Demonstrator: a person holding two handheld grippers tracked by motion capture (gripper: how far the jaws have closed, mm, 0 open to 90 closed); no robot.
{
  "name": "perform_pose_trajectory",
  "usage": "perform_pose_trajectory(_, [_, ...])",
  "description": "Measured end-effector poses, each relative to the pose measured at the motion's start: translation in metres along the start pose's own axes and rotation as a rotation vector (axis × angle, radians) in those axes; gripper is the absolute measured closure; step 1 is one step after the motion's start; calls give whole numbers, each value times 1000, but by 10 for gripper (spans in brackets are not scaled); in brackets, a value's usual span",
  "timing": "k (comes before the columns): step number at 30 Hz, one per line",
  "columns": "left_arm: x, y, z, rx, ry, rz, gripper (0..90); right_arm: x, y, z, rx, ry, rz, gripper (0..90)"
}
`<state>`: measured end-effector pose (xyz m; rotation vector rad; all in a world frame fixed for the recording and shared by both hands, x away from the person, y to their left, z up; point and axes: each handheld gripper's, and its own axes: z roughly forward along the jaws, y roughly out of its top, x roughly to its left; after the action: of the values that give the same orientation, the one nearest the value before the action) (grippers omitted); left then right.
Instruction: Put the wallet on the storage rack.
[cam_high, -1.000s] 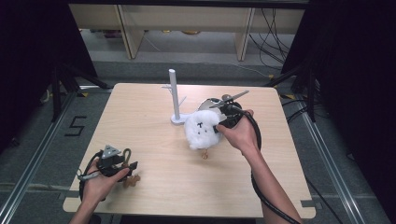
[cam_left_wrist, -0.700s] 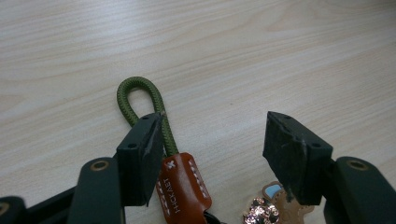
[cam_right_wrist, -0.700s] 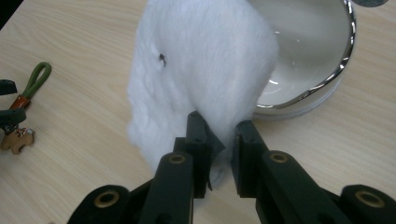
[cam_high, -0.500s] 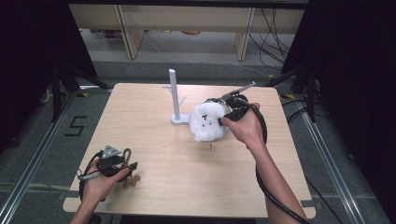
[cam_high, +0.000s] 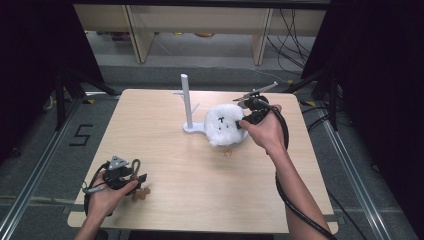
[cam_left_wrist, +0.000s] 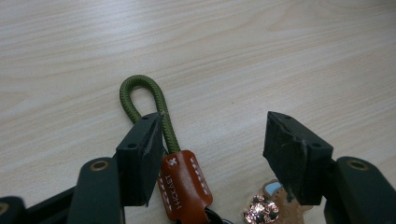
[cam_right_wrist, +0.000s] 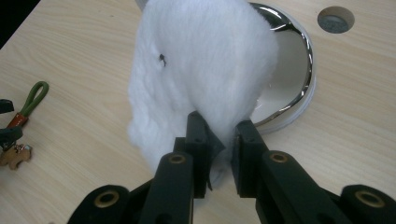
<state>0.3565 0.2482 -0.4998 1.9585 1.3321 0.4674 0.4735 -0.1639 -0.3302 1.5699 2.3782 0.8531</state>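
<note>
A fluffy white plush toy (cam_high: 224, 125) hangs just above the table right of centre, and my right gripper (cam_high: 243, 122) is shut on its edge. In the right gripper view both jaws pinch the fur of the plush toy (cam_right_wrist: 201, 70) at its lower rim. Near the front left corner my left gripper (cam_high: 139, 179) stands open, low over a keychain (cam_high: 141, 192). The left gripper view shows that keychain's green cord loop (cam_left_wrist: 142, 98), brown leather tag (cam_left_wrist: 184, 186) and small charm (cam_left_wrist: 261, 209) lying between the jaws, the cord against the left jaw.
A white stand (cam_high: 186, 102) with an upright post and short pegs rises just left of the plush. Behind the plush lies a shiny chrome-rimmed dish (cam_right_wrist: 292, 70). A round hole (cam_right_wrist: 335, 18) is in the table beyond it. A small brown bit (cam_high: 228, 151) lies below the plush.
My right gripper has lifted the plush toy and carried it a little farther back and to the right. The left gripper has stayed over the keychain.
</note>
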Motion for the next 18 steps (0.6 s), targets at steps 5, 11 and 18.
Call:
perform_pose_trajectory(5, [0,0,0,8,-3,0,368,-2,4,-3,-16,-6,14,802])
perform_pose_trajectory(11, [0,0,0,2,0,-2,367,-4,8,-7,-22,-7,10,802])
perform_pose_trajectory(18, [3,0,-2,35,1,34,366,-9,12,-10,-44,-19,-6,802])
